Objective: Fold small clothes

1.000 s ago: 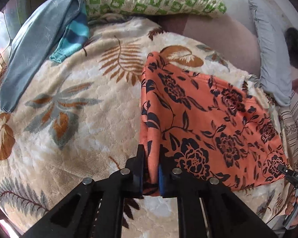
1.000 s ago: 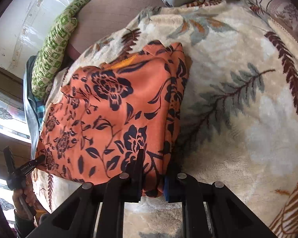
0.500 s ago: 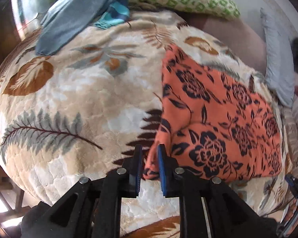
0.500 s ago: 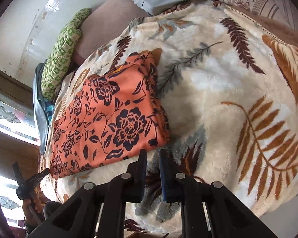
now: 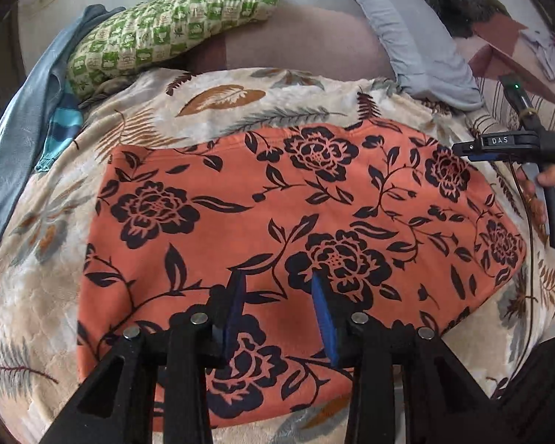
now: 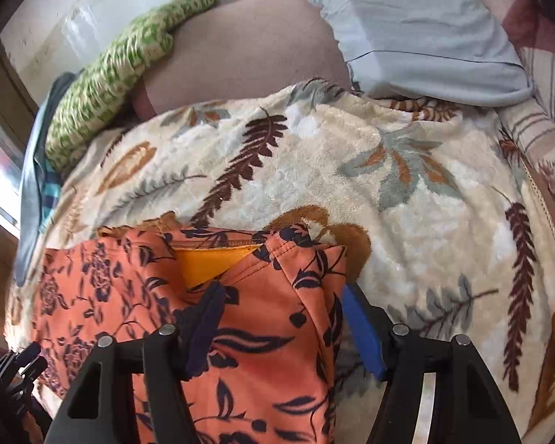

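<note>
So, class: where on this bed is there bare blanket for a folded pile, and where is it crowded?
Bare blanket lies right of the orange floral garment, below the grey pillow. Crowded: left edge, with green pillow and blue clothes.

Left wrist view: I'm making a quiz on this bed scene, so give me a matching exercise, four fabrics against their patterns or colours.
Things:
1. garment
2. blanket
3. pillow by the wall
4. pillow at upper right

Patterns:
A. plain pale blue-grey
B. green and cream checks
C. orange with dark flowers
D. cream with brown and grey leaves

Pairs: 1-C, 2-D, 3-B, 4-A
</note>
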